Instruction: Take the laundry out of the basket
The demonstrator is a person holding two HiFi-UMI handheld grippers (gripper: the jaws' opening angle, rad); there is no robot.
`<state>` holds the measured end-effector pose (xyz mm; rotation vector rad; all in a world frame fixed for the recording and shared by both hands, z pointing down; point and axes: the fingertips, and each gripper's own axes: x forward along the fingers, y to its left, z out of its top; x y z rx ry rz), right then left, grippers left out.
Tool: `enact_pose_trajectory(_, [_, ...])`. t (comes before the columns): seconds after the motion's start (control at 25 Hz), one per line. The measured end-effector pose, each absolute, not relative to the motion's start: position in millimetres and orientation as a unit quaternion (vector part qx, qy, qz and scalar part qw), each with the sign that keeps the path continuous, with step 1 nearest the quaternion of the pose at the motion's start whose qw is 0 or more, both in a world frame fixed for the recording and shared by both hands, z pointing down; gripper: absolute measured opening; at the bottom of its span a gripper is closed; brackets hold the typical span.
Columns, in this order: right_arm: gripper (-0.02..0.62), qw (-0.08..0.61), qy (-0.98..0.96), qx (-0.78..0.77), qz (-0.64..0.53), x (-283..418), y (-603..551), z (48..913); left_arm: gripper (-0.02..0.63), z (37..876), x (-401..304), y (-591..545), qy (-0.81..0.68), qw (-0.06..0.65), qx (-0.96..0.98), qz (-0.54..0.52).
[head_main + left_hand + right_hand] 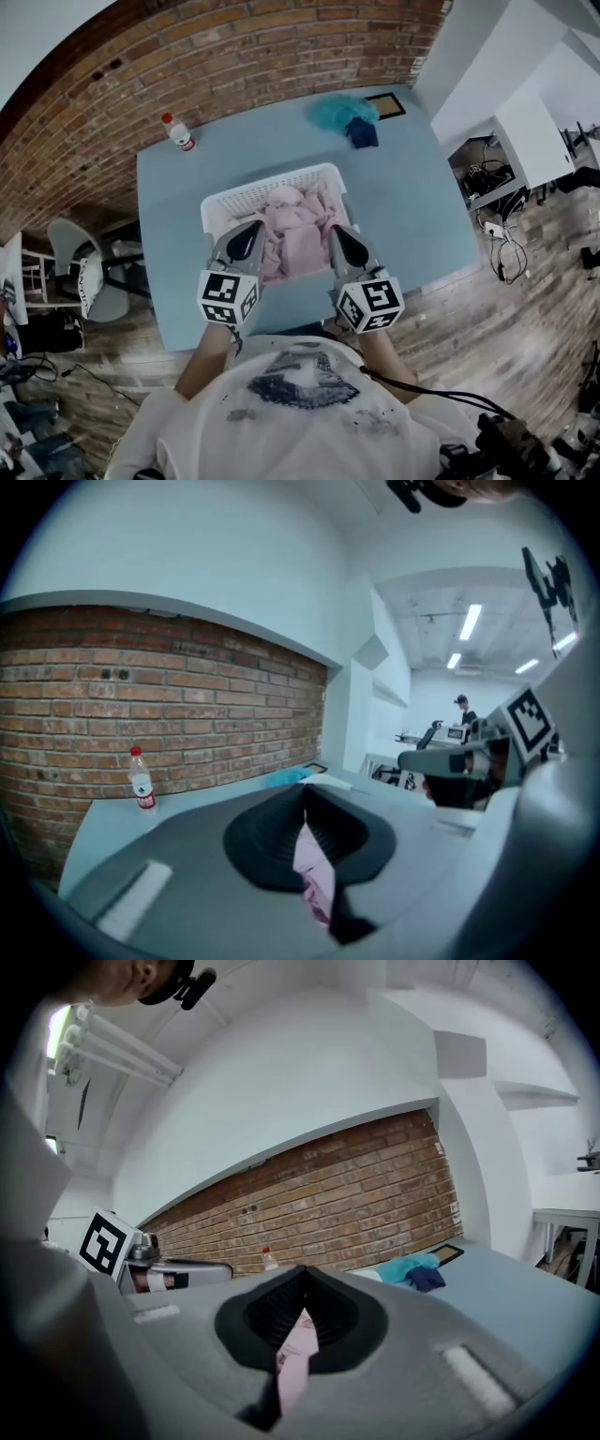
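Observation:
A white slatted basket [267, 190] stands on the blue table [422, 216], filled with pink laundry [302, 246]. Both grippers reach over its near rim from my side. My left gripper [251, 234] is shut on pink cloth [315, 878], which shows pinched between its jaws in the left gripper view. My right gripper [340, 236] is likewise shut on pink cloth [294, 1361], a strip of it hanging from the closed jaws. Whether both hold the same garment is hidden under the grippers.
At the table's far right lie a teal garment [337, 112] and a dark blue one [363, 134], beside a dark framed pad [385, 105]. A red-capped bottle [178, 132] stands at the far left corner. Chairs [80, 272] crowd the left; cables [506, 248] lie on the right floor.

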<state>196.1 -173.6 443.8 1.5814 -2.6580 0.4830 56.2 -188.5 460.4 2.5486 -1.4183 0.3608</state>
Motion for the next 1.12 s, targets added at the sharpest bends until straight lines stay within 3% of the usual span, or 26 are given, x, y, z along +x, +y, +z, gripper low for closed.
enact_pose_trajectory(0.48, [-0.003,0.017,-0.84,0.521,0.15,198,-200,442,0.002,488,65,-225,-0.446,0.145,0.871,0.145])
enact_pose_trajectory(0.72, [-0.003,0.021,-0.835,0.526,0.158,201,-209,450,0.083,508,74,-237,-0.425,0.172,0.873,0.167])
enact_pose_trajectory(1.12, [-0.003,0.024,-0.829,0.532,0.172,208,-220,462,0.301,545,91,-248,-0.396,0.218,0.869,0.202])
